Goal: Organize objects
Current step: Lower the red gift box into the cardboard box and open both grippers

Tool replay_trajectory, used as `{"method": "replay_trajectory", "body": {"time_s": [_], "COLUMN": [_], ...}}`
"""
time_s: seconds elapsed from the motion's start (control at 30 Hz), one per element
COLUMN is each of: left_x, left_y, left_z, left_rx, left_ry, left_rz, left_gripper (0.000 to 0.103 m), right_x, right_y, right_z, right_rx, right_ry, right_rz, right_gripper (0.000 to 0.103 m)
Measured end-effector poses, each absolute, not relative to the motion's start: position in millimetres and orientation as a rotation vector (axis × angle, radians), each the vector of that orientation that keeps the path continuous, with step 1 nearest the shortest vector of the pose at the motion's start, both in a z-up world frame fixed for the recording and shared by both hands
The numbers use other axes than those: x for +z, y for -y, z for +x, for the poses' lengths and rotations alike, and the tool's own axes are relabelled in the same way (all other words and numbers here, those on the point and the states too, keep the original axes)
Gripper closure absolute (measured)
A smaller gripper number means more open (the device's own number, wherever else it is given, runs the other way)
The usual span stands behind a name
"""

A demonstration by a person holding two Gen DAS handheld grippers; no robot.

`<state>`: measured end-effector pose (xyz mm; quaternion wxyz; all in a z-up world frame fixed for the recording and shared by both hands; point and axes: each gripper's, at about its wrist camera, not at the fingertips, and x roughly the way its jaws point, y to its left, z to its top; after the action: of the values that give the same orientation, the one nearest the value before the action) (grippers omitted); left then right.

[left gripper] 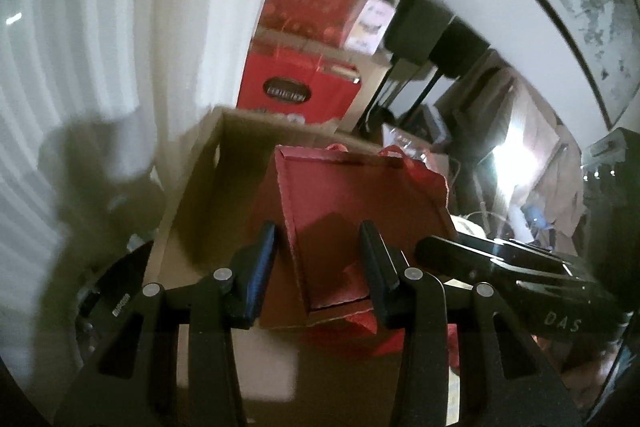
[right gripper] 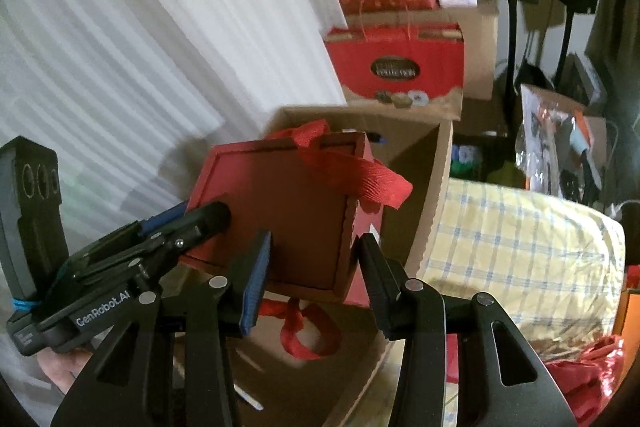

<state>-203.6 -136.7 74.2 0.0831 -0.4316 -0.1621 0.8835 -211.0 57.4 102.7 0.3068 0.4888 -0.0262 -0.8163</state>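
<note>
Above an open carton, both grippers carry one red box w/ ribbon handles. Left gripper: jaws pinch one edge of the box, a corner sitting between them. Right gripper: jaws pinch the opposite lower corner; the left tool shows at that view's left, clamped on the box's far side. Box is tilted, held clear over the carton mouth, not yet inside. Behind: stacked red gift boxes, white curtain; checked bedding lies just beside the carton.

Risks (judged): both grips are on edges/corners only, so the box may pivot or slip if one hand leads the other on the way down. Loose ribbon could snag on the carton rim or get caught under the box. A tilted entry may jam a corner against the carton wall, esp. w/ the view blurred.
</note>
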Motion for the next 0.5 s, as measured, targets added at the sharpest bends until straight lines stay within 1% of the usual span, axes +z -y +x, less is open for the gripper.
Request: {"method": "replay_trajectory", "body": {"time_s": [0.23,0.5], "left_x": [36,21], "left_y": [135,127], "left_z": [-220,-241], "left_rx": [2.600,2.569], "left_ry": [0.462,0.433], "left_rz": [-1.391,-1.448], "left_gripper": [0.063,0.063], "right_x": [63,48], "right_y": [-50,-46], "right_z": [-221,-232], "right_rx": [-2.144,-2.170], "right_ry": [0.035,-0.003], "right_rz": [1.377,1.402], "right_gripper": [0.057,0.057]}}
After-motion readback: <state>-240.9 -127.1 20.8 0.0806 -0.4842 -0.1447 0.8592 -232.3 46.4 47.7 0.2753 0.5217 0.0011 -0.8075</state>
